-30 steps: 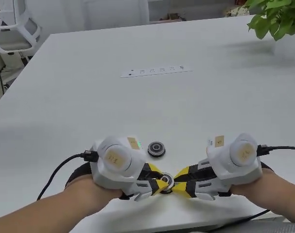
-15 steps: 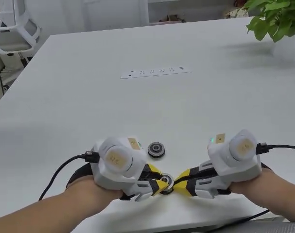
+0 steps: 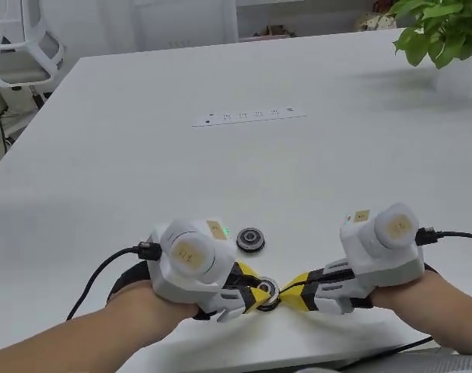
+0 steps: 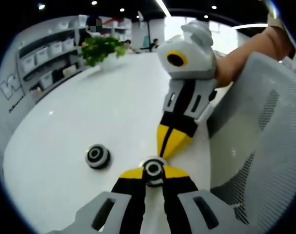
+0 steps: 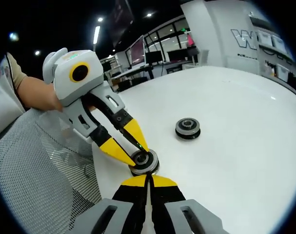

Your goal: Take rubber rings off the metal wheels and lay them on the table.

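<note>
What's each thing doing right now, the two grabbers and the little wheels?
left gripper, shut on the held wheel.
right gripper, shut, tips at that wheel's rim.
held wheel, clamped by the table's near edge, rubber ring on.
other wheel, lying flat, untouched, ring on too.
power strip, lying flat, nothing plugged in.

Pwr strip [image 3: 249, 115] flat, mid-far; potted plant [image 3: 438, 27] far right; white office chair [image 3: 22, 47] far left; shelves w/ bins [image 4: 45, 53].
</note>
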The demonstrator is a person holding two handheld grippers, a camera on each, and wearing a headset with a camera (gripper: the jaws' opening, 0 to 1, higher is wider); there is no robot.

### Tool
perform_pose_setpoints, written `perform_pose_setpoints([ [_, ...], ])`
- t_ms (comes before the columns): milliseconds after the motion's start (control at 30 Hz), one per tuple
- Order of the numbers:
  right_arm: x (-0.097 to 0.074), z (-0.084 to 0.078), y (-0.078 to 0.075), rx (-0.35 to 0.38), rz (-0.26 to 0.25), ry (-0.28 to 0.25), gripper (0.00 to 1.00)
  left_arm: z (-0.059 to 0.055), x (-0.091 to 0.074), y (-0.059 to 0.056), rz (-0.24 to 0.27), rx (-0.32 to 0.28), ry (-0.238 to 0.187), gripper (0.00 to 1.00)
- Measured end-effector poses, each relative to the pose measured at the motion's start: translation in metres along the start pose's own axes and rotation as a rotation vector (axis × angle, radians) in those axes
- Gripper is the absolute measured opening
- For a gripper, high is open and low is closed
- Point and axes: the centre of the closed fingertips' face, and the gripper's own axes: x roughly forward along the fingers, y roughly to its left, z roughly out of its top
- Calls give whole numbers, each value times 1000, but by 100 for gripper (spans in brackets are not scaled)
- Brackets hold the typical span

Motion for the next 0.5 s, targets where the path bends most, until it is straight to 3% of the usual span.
perform_pose_setpoints([
  [300, -3, 2, 1, 47, 2, -15, 0, 0, 0, 0, 4, -5, 3, 12],
  [500, -3, 3, -1, 118, 7, -36, 0, 0, 0, 0, 8, -5, 0, 12],
])
